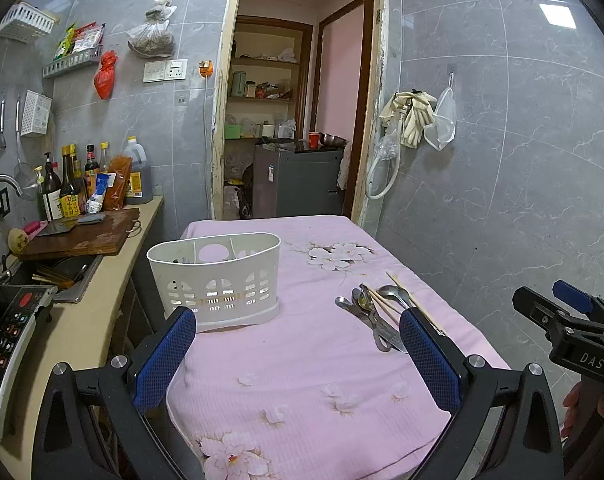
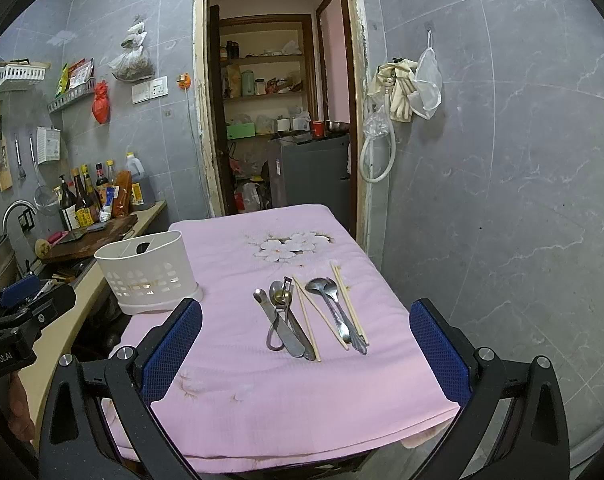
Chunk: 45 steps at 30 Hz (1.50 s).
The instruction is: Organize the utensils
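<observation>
On the pink cloth (image 2: 285, 384), your spoons (image 2: 330, 300), chopsticks (image 2: 308, 326) and other utensils lie in a loose cluster right of the white caddy (image 2: 145, 272), well apart from it. Your left gripper (image 1: 297, 352) and right gripper (image 2: 306, 340) both gape fully wide, holding nothing, above the near edge.

Home kitchen: sink (image 1: 61, 276), condiment bottles (image 1: 67, 188).

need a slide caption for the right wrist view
Open right claw faces spoons and chopsticks lying on a pink cloth, white utensil caddy at left.
</observation>
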Each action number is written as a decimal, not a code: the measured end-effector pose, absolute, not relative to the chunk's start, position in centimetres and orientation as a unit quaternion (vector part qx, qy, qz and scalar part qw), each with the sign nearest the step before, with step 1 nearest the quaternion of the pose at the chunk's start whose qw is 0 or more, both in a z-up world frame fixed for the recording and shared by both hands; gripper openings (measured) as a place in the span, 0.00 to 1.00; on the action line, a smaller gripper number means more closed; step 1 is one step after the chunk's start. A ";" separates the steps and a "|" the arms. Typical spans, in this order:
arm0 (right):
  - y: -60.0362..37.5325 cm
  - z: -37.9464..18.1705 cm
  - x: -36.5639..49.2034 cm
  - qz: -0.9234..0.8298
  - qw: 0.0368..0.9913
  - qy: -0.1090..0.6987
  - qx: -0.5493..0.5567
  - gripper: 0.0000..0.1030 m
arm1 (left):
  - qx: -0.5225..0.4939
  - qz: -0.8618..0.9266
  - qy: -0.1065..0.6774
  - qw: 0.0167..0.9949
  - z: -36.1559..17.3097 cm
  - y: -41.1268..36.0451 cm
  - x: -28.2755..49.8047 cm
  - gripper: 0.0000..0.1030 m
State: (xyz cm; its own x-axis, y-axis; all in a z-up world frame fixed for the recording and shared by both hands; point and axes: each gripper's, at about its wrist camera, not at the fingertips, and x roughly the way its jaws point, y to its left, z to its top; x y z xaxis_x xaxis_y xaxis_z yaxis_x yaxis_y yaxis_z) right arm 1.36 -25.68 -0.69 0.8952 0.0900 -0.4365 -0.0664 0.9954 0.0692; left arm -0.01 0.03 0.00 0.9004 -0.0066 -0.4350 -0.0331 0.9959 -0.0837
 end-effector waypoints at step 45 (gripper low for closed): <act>-25.2 -1.3 1.7 0.039 0.972 0.229 0.023 0.99 | -0.048 0.006 0.225 0.973 0.0 0.1 0.0 0.99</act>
